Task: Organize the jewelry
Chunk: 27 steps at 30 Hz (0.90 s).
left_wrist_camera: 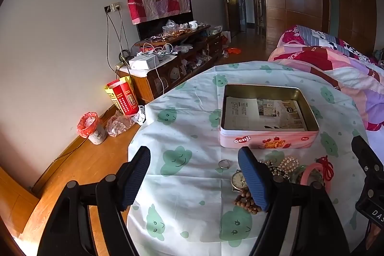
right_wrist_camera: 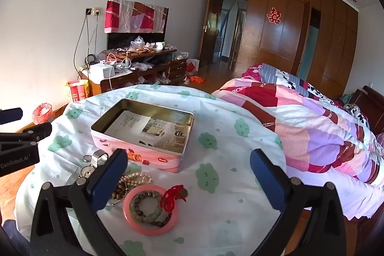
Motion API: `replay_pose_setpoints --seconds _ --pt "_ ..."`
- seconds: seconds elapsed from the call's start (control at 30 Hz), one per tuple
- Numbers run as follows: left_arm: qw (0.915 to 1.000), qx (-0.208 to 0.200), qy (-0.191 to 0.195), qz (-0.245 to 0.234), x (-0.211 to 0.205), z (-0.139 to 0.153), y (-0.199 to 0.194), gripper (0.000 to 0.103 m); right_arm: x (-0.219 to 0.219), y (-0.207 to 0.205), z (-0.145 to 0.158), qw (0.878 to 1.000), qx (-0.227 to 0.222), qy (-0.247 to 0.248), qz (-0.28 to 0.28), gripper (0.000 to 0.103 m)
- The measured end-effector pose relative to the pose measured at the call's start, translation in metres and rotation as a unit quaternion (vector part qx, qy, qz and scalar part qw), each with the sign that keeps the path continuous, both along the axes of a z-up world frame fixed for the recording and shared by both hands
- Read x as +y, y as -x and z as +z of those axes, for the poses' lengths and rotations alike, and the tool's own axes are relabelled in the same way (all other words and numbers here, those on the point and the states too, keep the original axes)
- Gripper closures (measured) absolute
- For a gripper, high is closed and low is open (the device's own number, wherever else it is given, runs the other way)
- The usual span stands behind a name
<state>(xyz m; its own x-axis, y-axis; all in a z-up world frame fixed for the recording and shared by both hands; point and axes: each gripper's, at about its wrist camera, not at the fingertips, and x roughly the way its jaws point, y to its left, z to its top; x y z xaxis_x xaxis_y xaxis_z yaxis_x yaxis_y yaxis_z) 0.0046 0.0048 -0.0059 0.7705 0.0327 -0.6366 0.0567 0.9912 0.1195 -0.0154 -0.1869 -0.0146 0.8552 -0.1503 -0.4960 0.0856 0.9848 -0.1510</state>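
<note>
On the surface draped in a cloud-print cloth (right_wrist_camera: 216,184), an open pink tin (right_wrist_camera: 153,157) holds only a printed leaflet (right_wrist_camera: 156,128). Just in front of it lies the jewelry: a pink bangle (right_wrist_camera: 150,229) ringing a green bead bracelet (right_wrist_camera: 144,208), a red cord (right_wrist_camera: 171,197), pearls (right_wrist_camera: 140,178), wooden beads (left_wrist_camera: 244,202), a watch (left_wrist_camera: 237,180) and a ring (left_wrist_camera: 224,164). Left gripper (left_wrist_camera: 194,180) and right gripper (right_wrist_camera: 189,180): jaws spread wide, holding nothing, above the cloth.

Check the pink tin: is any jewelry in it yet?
No jewelry yet. The open pink tin holds only a printed paper sheet; the jewelry pile lies on the tablecloth in front of it.
</note>
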Motion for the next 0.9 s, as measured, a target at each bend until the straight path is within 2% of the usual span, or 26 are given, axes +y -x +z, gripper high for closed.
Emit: replay_pose_setpoints --seconds 0.9 --pt "1.0 0.001 -0.006 0.006 -0.0007 -0.0045 -0.0013 0.027 -0.0013 -0.0039 -0.0085 1.0 0.009 0.0 -0.003 0.0"
